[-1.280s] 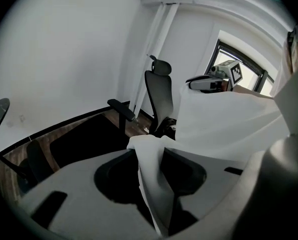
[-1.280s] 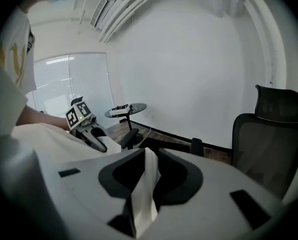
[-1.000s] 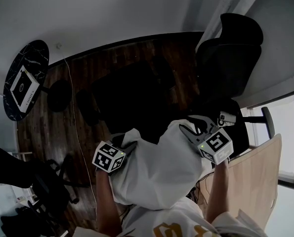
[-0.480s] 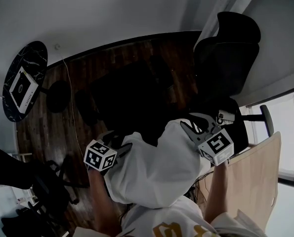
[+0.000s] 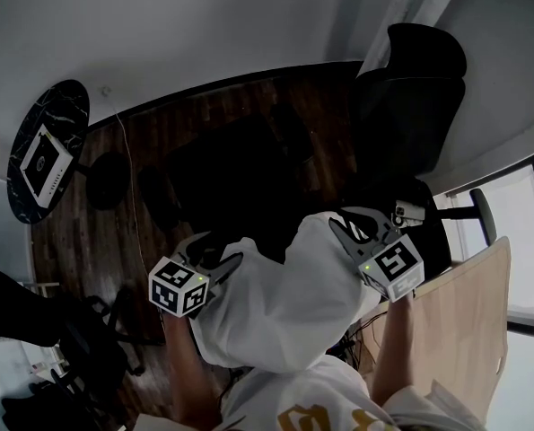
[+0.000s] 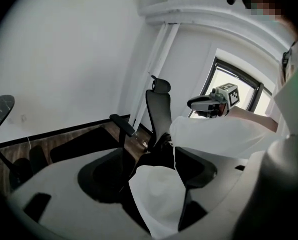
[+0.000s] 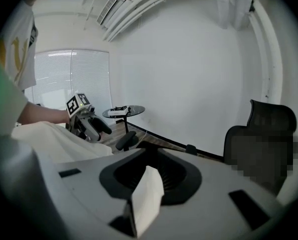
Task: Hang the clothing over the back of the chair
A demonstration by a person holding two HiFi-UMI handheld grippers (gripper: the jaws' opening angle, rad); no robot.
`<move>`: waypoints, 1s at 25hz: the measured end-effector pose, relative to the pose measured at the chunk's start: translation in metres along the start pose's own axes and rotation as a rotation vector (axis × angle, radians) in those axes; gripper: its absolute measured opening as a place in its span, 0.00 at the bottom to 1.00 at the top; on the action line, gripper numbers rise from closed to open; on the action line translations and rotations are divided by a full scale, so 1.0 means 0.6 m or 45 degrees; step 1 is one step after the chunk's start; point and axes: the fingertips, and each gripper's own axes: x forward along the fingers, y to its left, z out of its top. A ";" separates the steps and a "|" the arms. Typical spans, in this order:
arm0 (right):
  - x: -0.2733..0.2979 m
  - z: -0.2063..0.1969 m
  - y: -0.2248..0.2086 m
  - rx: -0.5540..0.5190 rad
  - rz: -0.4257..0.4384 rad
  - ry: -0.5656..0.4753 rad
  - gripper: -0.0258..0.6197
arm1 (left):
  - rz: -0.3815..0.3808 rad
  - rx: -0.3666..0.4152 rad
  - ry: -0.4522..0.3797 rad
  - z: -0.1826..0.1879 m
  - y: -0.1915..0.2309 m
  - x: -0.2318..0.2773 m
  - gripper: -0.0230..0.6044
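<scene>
White clothing [image 5: 284, 303] sits bunched before the person, apart from the black chair [image 5: 410, 88], at the grip-setting step: left tool [image 5: 217, 257] gapes wide around a loose fold, right tool [image 5: 361, 227] is closing on another fold, so the next move probably calls for clamping left and lifting the cloth over the backrest.

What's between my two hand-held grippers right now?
Head view: the white clothing spans from left hand-held gripper to right hand-held gripper, whose jaws are closing on a fold.

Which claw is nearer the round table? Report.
Left. The left claw is on the side of the clothing toward the round table; the right claw, closing on the clothing, is on the far side.
</scene>
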 end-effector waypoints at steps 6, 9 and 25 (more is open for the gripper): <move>-0.046 0.039 -0.001 -0.056 -0.196 -0.114 0.06 | 0.193 0.152 -0.052 0.031 0.012 -0.038 0.08; -0.070 0.043 0.005 -0.052 -0.260 -0.152 0.06 | 0.275 0.180 -0.116 0.048 0.008 -0.063 0.07; -0.192 0.055 0.137 0.167 -0.350 -0.368 0.06 | 0.257 -0.072 -0.595 0.077 -0.096 -0.234 0.07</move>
